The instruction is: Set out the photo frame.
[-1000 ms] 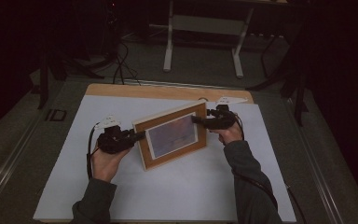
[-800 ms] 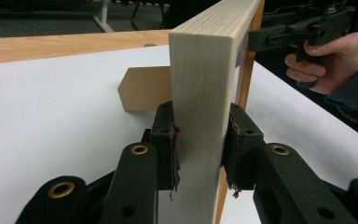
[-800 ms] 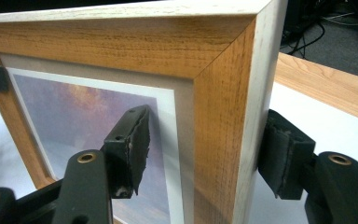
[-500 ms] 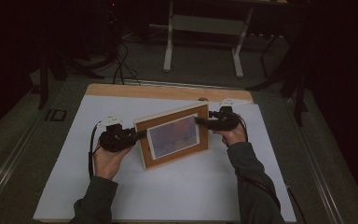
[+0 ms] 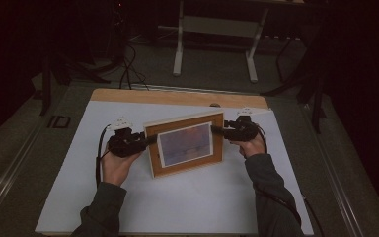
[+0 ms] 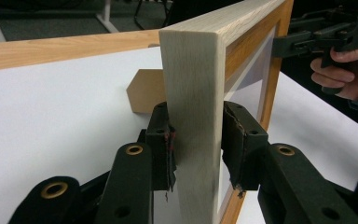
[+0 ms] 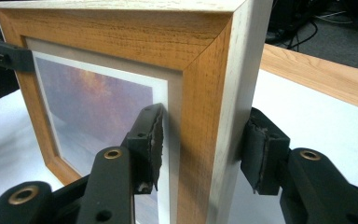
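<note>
High view takes in the whole table (image 5: 192,207), its white sheet edged at the far side by a bare wooden strip, with a picture frame (image 5: 185,143) standing upright near the middle, its print of an orange-and-violet sky facing the person. One forearm comes in from each lower corner: the left gripper (image 5: 145,141) meets the frame's left edge and the right gripper (image 5: 216,130) its right edge. From that height the jaws are too small to judge, and the two gripper views supply what is missing. Left gripper view looks along the frame's pale side edge, where the left jaws stand to either side of it; one pad lies against the wood while the other sits a hair off, and these jaws have just been opening. It also shows a brown stand flap (image 6: 144,91) behind the frame. Right gripper view shows the front corner, the mitred wood and the white mat; the right jaws straddle that corner with a gap at the back pad, not yet pressing, and have just been closing.
</note>
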`<move>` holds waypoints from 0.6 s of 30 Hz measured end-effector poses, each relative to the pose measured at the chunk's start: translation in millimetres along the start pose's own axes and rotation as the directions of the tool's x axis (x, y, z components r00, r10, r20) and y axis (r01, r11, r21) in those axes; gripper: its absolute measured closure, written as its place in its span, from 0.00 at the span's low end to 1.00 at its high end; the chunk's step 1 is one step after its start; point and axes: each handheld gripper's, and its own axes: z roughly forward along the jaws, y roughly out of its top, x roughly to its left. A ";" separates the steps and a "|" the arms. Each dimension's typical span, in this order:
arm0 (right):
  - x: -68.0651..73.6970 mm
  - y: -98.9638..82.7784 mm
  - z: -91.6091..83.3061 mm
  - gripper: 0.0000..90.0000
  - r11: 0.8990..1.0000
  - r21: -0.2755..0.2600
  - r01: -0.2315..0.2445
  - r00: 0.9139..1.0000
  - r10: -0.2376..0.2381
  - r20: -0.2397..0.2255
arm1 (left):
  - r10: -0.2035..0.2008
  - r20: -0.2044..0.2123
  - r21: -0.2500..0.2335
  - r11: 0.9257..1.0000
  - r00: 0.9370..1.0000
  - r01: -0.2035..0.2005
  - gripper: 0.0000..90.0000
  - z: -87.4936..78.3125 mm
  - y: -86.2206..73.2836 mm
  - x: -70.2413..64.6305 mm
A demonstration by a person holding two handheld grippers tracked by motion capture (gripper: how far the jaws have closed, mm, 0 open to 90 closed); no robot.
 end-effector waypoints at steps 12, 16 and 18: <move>4.3 -4.5 -6.7 0.61 1.000 -0.001 -0.011 0.999 0.011 0.030 | 0.017 0.019 0.008 1.000 1.000 -0.017 0.73 5.8 4.7 6.2; 6.6 -6.5 -9.3 0.61 1.000 -0.006 -0.017 0.999 0.017 0.045 | 0.024 0.020 0.013 1.000 1.000 -0.024 0.72 8.0 7.4 7.9; 7.4 -7.5 -10.5 0.62 1.000 -0.010 -0.017 0.999 0.018 0.050 | 0.024 0.025 0.014 1.000 0.999 -0.024 0.72 9.1 8.4 8.9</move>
